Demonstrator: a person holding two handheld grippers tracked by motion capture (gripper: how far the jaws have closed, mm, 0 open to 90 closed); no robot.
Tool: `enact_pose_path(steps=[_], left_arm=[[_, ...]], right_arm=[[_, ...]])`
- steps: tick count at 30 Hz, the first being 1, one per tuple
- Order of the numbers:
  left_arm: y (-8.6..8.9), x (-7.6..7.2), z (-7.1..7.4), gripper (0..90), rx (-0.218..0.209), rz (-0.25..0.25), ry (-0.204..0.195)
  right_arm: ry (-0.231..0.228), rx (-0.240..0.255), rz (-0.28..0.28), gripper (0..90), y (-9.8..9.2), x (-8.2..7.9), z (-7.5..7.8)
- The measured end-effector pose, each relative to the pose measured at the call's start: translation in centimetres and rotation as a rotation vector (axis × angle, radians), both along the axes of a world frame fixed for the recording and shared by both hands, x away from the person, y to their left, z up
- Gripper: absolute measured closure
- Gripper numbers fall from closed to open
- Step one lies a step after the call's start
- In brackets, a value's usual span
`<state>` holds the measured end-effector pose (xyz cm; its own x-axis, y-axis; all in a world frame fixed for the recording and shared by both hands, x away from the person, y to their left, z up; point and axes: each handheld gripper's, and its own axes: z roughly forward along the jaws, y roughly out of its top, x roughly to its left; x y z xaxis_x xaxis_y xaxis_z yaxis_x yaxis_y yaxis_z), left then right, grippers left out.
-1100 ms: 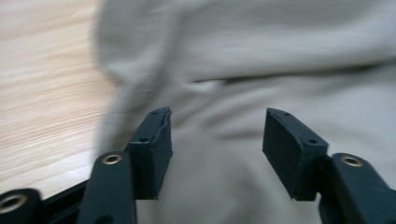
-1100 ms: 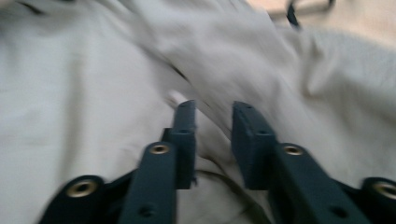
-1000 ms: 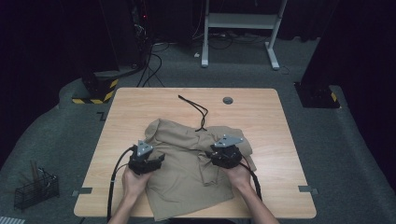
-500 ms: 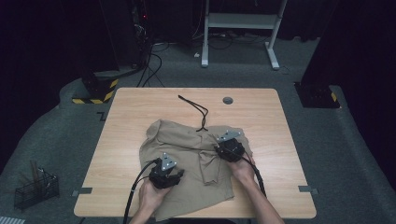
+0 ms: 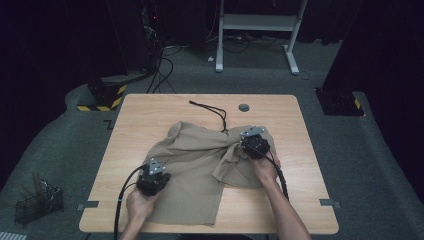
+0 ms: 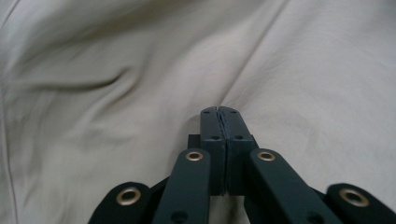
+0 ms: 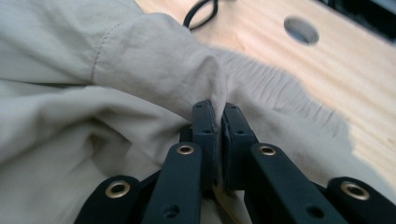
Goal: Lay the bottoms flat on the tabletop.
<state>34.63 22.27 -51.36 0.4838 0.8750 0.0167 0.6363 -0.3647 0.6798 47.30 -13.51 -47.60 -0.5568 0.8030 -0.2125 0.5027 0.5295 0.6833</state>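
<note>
high view / garment: tan garment point(image 5: 200, 160) lies crumpled across the middle and near side of the worktop point(image 5: 150, 115), bunched toward the right; looks like flattening or folding, barely started, most still to do.
high view / left gripper: left gripper point(image 5: 153, 181) sits on the garment's near-left part, hand behind it.
high view / right gripper: right gripper point(image 5: 255, 144) at the bunched upper-right edge of the garment.
high view / other: black cord point(image 5: 212, 111) on the worktop beyond the garment, round hole point(image 5: 244, 107) near the far edge.
high view / containers: wire basket point(image 5: 37, 200) on the floor left of the worktop, holds some sticks or tools, too small to tell.
left gripper view: jaws clenched tight together over smooth cloth point(image 6: 140, 70); cannot tell if any fabric is pinched.
right gripper view: jaws closed, grasping a fold of the garment point(image 7: 163, 60) next to its gathered band; bare worktop point(image 7: 373, 121) just beyond.
</note>
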Motion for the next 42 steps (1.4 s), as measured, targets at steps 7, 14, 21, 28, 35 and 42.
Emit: enact_pose_path(steps=[7, 14, 21, 28, 35, 42], left_arm=[[-0.8, -0.7, 0.1, 48.9, -0.046, -0.022, -0.011], [-4.7, -0.1, -0.5, 40.8, 0.004, -0.092, -0.048], [-4.1, 0.7, -0.2, 76.6, -0.002, -0.122, -0.037], [-2.6, -0.6, 0.3, 89.0, 0.044, -0.136, -0.054], [-1.7, -0.6, 0.4, 82.2, 0.015, -0.096, -0.06], [-2.9, -0.1, -0.4, 47.8, -0.015, -0.074, -0.062]], right_arm=[[-0.005, 0.135, 0.056, 58.7, 0.9, -1.8, 0.4], [-0.004, 0.138, 0.176, 50.3, 2.4, -5.5, 0.1], [0.02, 0.037, 0.182, 70.3, 3.4, -5.6, -1.9], [-0.034, -0.105, 0.087, 87.0, 3.8, -2.1, -2.7], [-0.047, -0.018, -0.009, 77.1, 2.3, -0.1, -1.3], [-0.038, 0.179, 0.08, 52.7, 1.1, -4.0, 0.5]])
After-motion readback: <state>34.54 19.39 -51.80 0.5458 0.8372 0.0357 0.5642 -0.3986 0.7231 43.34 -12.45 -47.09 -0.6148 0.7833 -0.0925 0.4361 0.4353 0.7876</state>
